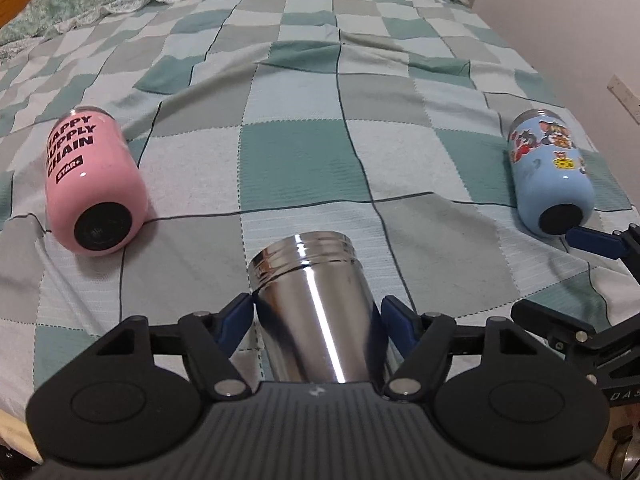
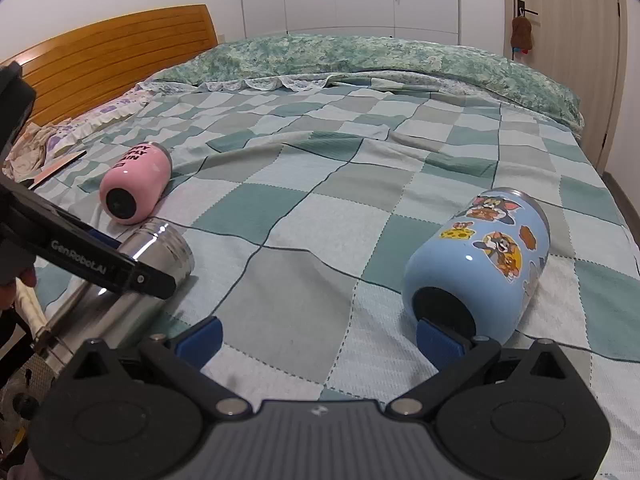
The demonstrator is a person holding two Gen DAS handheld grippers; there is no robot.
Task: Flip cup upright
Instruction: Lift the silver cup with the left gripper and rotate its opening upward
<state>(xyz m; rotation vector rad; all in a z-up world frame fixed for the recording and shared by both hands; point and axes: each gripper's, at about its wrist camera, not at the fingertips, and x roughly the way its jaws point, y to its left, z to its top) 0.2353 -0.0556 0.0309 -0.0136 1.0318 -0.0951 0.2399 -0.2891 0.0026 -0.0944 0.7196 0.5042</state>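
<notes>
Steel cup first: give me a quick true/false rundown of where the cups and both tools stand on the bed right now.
1. The steel cup sits between the left tool's fingers. True.
2. The pink cup stands upright. False: it lies on its side on the checked blanket.
3. The right tool is open, holding nothing. True.
4. The blue cartoon cup is clamped by the right tool. False: only one fingertip is at its base.
5. The pink cup touches the steel cup. False: they lie apart.
</notes>
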